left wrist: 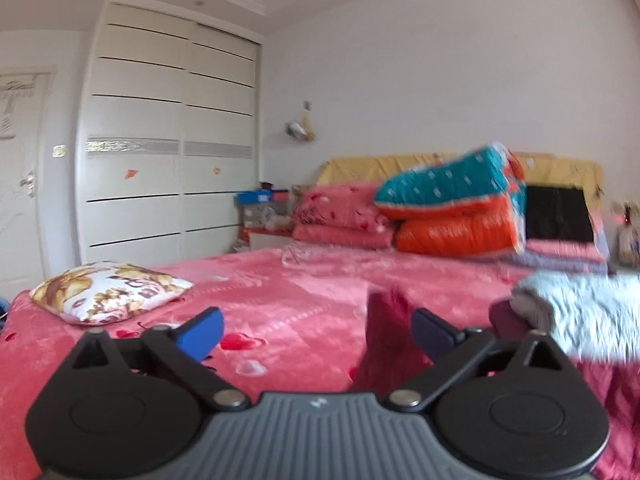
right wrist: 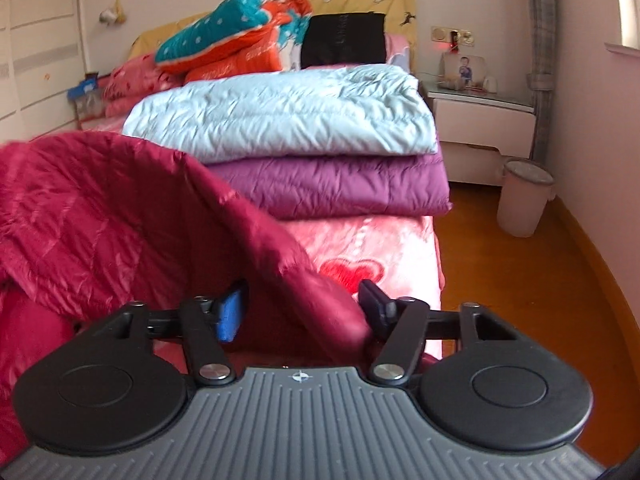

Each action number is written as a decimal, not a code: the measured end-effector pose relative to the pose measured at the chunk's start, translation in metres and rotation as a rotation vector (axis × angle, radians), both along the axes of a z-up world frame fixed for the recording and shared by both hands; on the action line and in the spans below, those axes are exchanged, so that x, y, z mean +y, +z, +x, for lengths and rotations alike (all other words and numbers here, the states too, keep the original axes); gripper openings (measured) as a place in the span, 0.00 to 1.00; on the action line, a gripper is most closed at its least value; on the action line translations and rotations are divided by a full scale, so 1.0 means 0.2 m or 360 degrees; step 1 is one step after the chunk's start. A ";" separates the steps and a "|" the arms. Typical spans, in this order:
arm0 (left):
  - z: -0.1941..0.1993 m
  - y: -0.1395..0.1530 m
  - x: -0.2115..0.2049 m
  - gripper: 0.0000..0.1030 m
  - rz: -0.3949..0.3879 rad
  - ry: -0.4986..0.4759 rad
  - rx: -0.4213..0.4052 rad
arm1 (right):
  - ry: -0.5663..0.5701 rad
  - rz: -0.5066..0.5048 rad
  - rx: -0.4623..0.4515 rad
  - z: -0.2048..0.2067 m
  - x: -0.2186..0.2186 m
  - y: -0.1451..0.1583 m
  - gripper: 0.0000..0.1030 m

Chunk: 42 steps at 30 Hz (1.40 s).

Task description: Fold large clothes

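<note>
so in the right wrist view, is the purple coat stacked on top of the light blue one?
No. The light blue coat lies on top of the purple coat.

Soft, bright daylight fills both views, strongest from the window at far right. Fisheye bending curves the wardrobe and darkens corners. The left view is motion-blurred, especially at right.

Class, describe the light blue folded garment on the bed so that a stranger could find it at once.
Start at the pink bed with red hearts. Near its right edge sits a stack of two folded quilted garments. The light blue garment is the top one, lying on the purple garment; the dark red garment nearby lies unfolded.
</note>
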<state>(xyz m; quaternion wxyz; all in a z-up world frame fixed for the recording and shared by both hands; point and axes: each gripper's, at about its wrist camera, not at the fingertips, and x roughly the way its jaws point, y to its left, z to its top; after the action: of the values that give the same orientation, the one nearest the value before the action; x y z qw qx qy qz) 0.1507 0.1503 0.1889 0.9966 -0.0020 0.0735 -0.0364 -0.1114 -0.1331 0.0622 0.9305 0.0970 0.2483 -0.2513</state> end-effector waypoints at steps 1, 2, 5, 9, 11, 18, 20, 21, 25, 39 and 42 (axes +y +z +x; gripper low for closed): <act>-0.01 0.02 0.02 0.99 -0.0037 0.0014 -0.0017 | 0.0007 -0.0016 0.0007 0.00 0.02 0.00 0.90; -0.03 0.05 0.06 0.99 -0.0076 0.0016 -0.0044 | 0.0010 -0.0034 0.0009 0.01 0.03 0.00 0.95; -0.13 0.15 0.13 0.99 -0.0137 0.0025 -0.0146 | -0.0004 -0.0101 0.0007 0.02 0.02 0.01 1.00; -0.30 0.28 0.19 0.99 -0.0147 0.0012 -0.0196 | -0.0058 -0.0109 -0.0019 -0.10 0.00 0.09 1.00; -0.43 0.31 0.21 0.99 -0.0157 -0.0023 -0.0167 | -0.0080 -0.0066 -0.0068 -0.14 -0.01 0.12 1.00; -0.95 0.19 0.15 0.99 -0.0092 -0.0298 0.0092 | 0.0331 0.0228 -0.0255 -0.30 0.09 0.20 1.00; -1.08 0.12 0.10 0.99 -0.0075 -0.0380 0.0190 | 0.0530 0.0351 -0.0268 -0.32 0.16 0.18 1.00; -1.12 0.09 0.08 0.99 -0.0071 -0.0422 0.0235 | 0.0610 0.0381 -0.0267 -0.31 0.19 0.17 1.00; -1.29 -0.05 0.01 0.99 -0.0108 -0.0541 0.0392 | 0.0910 0.0377 -0.0201 -0.24 0.37 0.13 1.00; -1.23 -0.38 -0.07 0.94 -0.0124 -0.0303 0.0778 | 0.1241 -0.0288 0.0066 0.03 0.79 -0.04 1.00; -1.18 -0.44 -0.06 0.91 -0.0111 -0.0219 0.0866 | 0.1245 -0.0241 0.0121 0.08 0.80 -0.09 0.80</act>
<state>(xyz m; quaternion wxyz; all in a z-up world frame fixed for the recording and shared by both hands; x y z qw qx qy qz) -0.0855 0.1388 0.1009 0.9347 -0.0411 0.3371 -0.1047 -0.0961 0.0264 0.0451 0.9506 -0.0831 0.2815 0.1010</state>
